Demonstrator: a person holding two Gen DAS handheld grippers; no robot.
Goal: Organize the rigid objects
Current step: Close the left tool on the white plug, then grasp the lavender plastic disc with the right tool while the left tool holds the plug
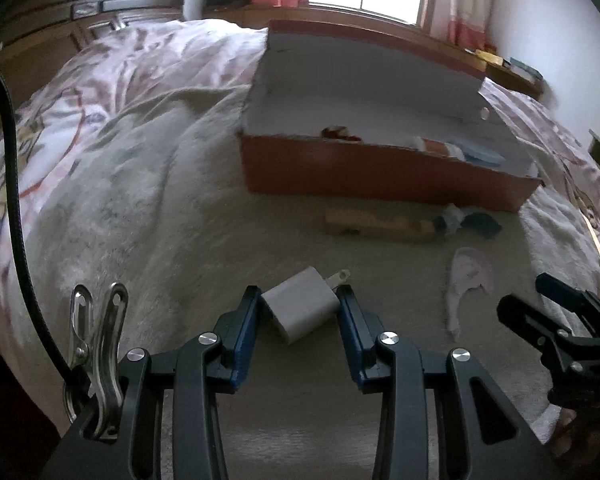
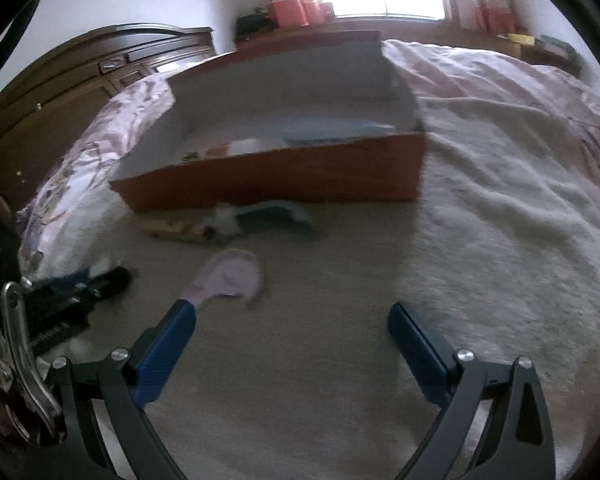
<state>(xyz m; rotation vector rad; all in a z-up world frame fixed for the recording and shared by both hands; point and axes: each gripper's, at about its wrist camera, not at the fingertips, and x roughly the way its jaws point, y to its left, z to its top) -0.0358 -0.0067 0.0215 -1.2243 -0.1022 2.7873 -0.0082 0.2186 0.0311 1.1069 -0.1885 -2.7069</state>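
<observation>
My left gripper (image 1: 298, 300) is shut on a white plug charger (image 1: 302, 306), its prongs pointing up right, low over the cream blanket. An open orange box (image 1: 380, 174) with a white inside lies ahead; it also shows in the right wrist view (image 2: 284, 178) and holds a few small items. A wooden block (image 1: 374, 222) and a dark sock (image 1: 482, 224) lie in front of the box. My right gripper (image 2: 292, 320) is open and empty above the blanket, with a pale pink sock (image 2: 230, 276) by its left finger.
The bed carries a patterned duvet (image 1: 112, 72) under the cream blanket (image 2: 480, 220). A dark wooden headboard (image 2: 80, 76) stands at the left. A window sill (image 1: 380, 20) with small items runs behind the box. The right gripper's body (image 1: 560, 332) shows at the left view's right edge.
</observation>
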